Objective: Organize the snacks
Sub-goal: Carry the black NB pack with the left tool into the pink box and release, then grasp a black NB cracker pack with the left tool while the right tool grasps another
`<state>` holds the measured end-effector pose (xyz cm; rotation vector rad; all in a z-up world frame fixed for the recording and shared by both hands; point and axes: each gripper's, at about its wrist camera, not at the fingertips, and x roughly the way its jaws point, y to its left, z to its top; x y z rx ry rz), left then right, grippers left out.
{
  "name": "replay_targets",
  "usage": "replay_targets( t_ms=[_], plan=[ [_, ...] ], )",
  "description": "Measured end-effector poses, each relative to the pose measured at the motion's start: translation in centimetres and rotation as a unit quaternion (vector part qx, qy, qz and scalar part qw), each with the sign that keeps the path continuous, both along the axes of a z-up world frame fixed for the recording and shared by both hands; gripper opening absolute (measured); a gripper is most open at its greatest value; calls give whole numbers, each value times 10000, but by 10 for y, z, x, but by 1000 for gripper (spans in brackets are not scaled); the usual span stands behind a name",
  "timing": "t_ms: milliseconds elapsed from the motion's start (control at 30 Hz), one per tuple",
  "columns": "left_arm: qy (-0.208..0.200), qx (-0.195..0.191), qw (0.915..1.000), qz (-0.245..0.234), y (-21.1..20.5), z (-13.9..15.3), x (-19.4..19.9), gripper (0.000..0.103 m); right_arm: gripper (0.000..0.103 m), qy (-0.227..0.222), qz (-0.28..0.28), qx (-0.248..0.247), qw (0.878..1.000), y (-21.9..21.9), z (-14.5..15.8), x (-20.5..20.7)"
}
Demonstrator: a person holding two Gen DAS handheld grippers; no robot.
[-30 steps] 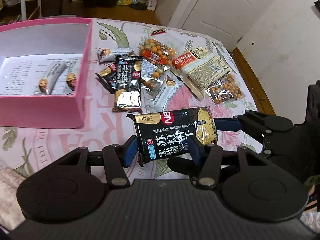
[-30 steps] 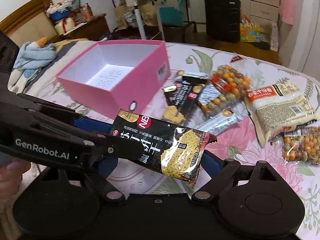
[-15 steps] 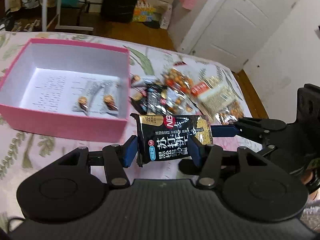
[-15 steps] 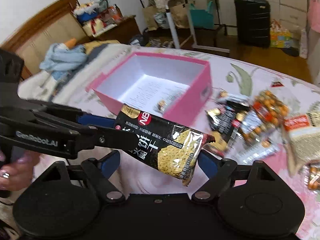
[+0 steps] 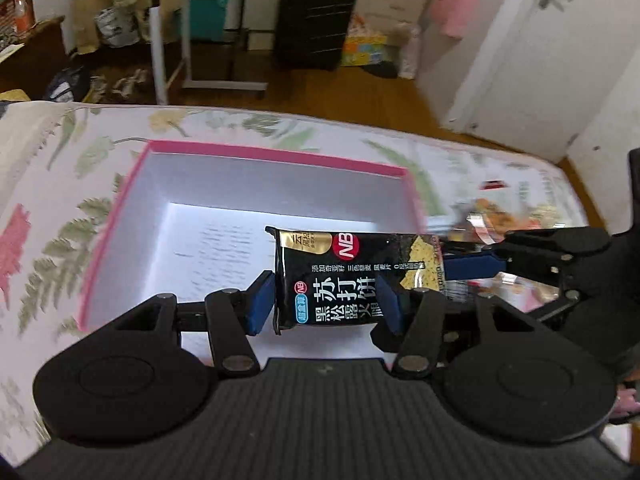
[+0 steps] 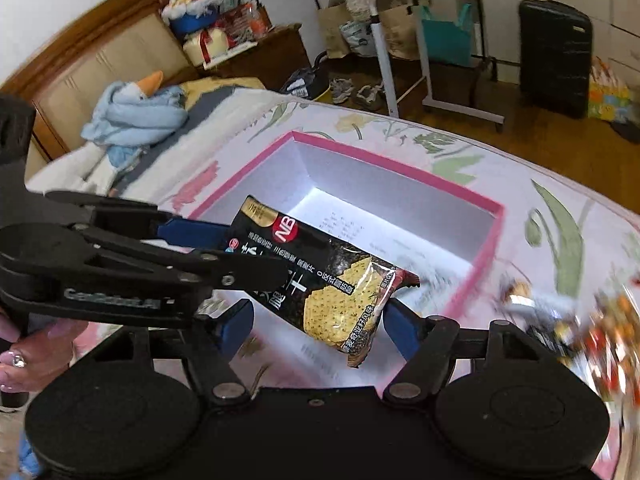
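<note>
A black cracker packet [image 5: 340, 276] with a red NB logo is held by both grippers over the open pink box [image 5: 120, 216]. My left gripper [image 5: 326, 300] is shut on the packet's near end. My right gripper [image 6: 316, 322] holds the packet's other end [image 6: 336, 304], its blue pads at either side of it. The right gripper reaches in from the right in the left wrist view [image 5: 472, 266]. The left gripper reaches in from the left in the right wrist view [image 6: 192, 240]. The pink box [image 6: 480, 264] has a white inside with printed paper on its floor.
Loose snack packets [image 5: 504, 220] lie blurred on the flowered bedspread [image 5: 48, 208] right of the box, also in the right wrist view [image 6: 580, 320]. A blue blanket [image 6: 132, 116] lies by the headboard. A black suitcase [image 5: 314, 20] and a rolling desk [image 6: 432, 8] stand beyond the bed.
Both grippers have carried the cracker packet left, from over the snack pile to above the pink box. The grip on the packet has not changed.
</note>
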<state>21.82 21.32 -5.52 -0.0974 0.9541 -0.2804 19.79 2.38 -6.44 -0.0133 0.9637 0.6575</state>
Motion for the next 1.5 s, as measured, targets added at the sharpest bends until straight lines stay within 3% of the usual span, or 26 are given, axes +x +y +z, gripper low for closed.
replay_targets(
  t_ms=[133,267,367,500,567,667,833,1000,1133,1300,1500],
  plan=[
    [301,61,9993,205,18,-31,42,52,77,10,105,-359,9993,32,-27,37],
    [432,99,9985,307,30,-55,71,52,77,304,180,-554,9978,50,-50,66],
    [479,134,9979,424,33,-69,81,57,80,444,149,-729,9962,57,-62,78],
    [473,598,9934,855,29,-65,72,60,80,538,170,-670,9962,45,-54,70],
    [305,501,9955,745,28,-55,58,66,80,485,137,-460,9977,30,-39,56],
    [206,483,9966,642,23,-39,42,67,81,114,147,-304,9994,7,-9,28],
    [72,336,9993,154,2,-1,13,67,83,-588,78,-466,9972,-39,44,-11],
    [-199,265,9984,-455,-33,36,-16,66,90,-1069,-157,-629,9921,-86,81,-27],
    [-345,281,9948,-920,-70,53,-35,65,90,-878,-527,-765,9918,-116,100,-20],
    [-445,245,9907,-1261,-116,56,-47,64,90,-385,-780,-1012,9911,-141,100,-11],
    [-299,-71,9895,-1409,-153,30,-46,63,86,-180,-873,-353,9954,-177,61,-12]
  ],
)
